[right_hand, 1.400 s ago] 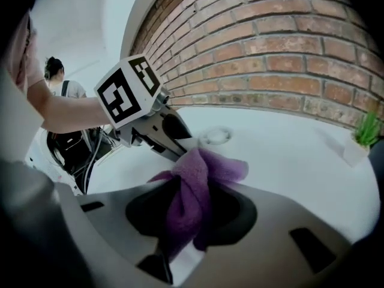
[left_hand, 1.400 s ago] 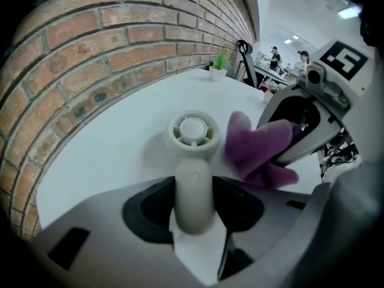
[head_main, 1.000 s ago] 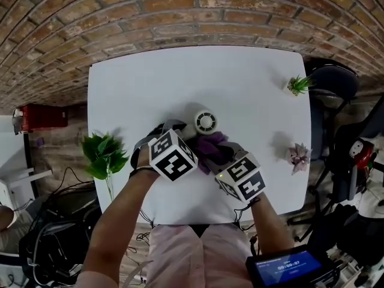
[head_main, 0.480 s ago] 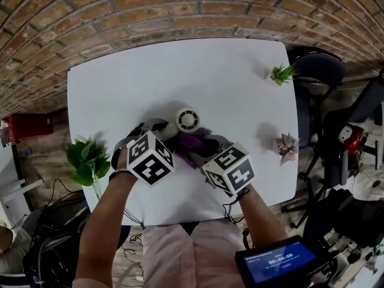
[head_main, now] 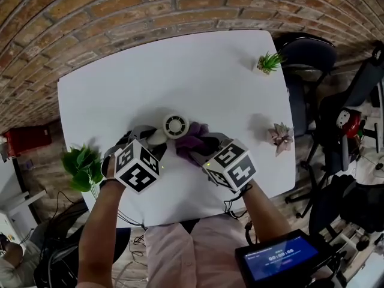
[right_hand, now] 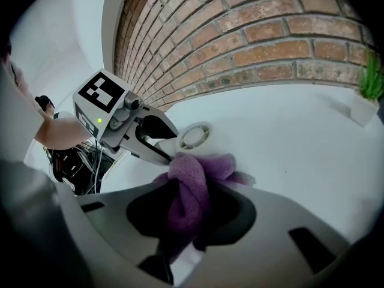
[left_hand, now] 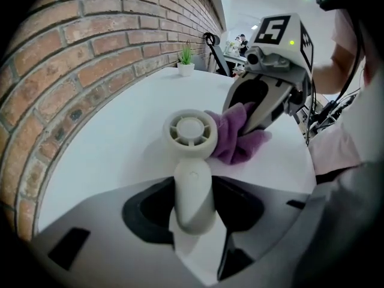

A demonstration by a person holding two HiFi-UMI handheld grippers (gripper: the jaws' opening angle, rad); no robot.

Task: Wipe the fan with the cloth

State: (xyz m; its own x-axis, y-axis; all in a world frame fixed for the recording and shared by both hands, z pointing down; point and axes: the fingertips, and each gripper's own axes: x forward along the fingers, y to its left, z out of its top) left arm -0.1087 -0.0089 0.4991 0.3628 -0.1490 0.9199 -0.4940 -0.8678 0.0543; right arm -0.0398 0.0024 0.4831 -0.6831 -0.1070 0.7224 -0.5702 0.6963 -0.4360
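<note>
A small cream hand-held fan (head_main: pixel 174 125) with a round grilled head (left_hand: pixel 190 132) lies over the white table (head_main: pixel 180 71). My left gripper (left_hand: pixel 193 212) is shut on the fan's handle (left_hand: pixel 193 188), head pointing away from me. A purple cloth (head_main: pixel 193 140) is bunched between the jaws of my right gripper (right_hand: pixel 183 212), which is shut on it. The cloth (left_hand: pixel 237 138) presses against the right side of the fan head. In the right gripper view the fan head (right_hand: pixel 195 137) shows just beyond the cloth (right_hand: pixel 192 185), with the left gripper (right_hand: pixel 153 147) behind it.
A leafy green plant (head_main: pixel 84 164) stands at the table's left front edge. A small potted plant (head_main: pixel 268 62) sits at the far right corner and a pale pinkish plant (head_main: pixel 280 135) at the right edge. A brick wall (head_main: pixel 120 11) backs the table; chairs (head_main: pixel 312 56) stand to the right.
Both grippers keep the same hold on fan and cloth. The whole scene has slid left and slightly up in the head view; the grippers have rolled a little.
</note>
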